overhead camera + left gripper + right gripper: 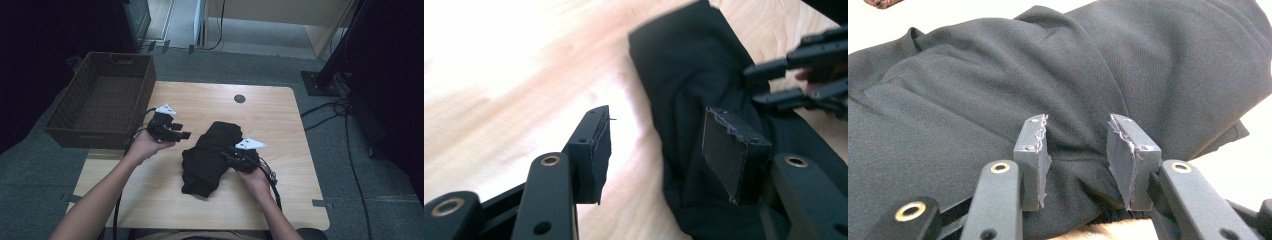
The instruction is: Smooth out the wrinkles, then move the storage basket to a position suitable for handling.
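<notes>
Jaws of both grippers stand apart, nothing clamped. Right gripper, lower centre-right of the high view, sits at the right edge of the black cloth, its pads over a fold. Cloth lies bunched at mid-table. Left gripper, left of centre, hovers just beside the cloth's left edge, one pad over fabric. Farther off, upper left: wicker basket, overhanging the table's corner.
</notes>
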A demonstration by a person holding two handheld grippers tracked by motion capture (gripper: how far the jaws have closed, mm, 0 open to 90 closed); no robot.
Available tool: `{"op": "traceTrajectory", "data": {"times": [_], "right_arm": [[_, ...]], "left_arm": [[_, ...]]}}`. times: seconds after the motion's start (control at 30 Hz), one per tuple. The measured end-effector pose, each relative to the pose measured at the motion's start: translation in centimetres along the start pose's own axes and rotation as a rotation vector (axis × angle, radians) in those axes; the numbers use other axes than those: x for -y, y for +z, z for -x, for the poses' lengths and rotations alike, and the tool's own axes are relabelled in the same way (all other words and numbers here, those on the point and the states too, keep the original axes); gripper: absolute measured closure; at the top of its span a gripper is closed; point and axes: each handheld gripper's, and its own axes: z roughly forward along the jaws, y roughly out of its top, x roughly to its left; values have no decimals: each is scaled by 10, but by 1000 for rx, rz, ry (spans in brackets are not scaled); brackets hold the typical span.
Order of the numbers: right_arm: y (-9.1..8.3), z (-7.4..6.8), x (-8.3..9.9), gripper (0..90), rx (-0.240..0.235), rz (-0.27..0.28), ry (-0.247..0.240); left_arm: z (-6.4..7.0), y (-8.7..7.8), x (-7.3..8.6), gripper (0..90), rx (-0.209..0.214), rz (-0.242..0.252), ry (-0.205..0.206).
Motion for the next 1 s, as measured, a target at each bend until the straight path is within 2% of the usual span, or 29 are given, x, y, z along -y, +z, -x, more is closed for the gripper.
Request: {"op": "traceTrajectory", "data": {"times": [0.1, 0.27, 0.5, 0.67, 1.0], "right_arm": [[0, 0, 0, 604, 1, 1, -2], [0, 0, 0, 602, 2, 1, -4], [0, 0, 0, 602, 2, -1, -5], [0, -1, 0, 602, 4, -1, -4], [0, -1, 0, 601, 5, 0, -6]], "left_arm": [[-10, -4, -7, 465, -11, -3, 0], [-28, -12, -18, 481, -56, -29, 9], [-53, -32, -32, 486, -95, -12, -24], [-73, -44, -34, 486, -140, -19, -36], [-118, -65, -30, 499, -226, -23, -99]]}}
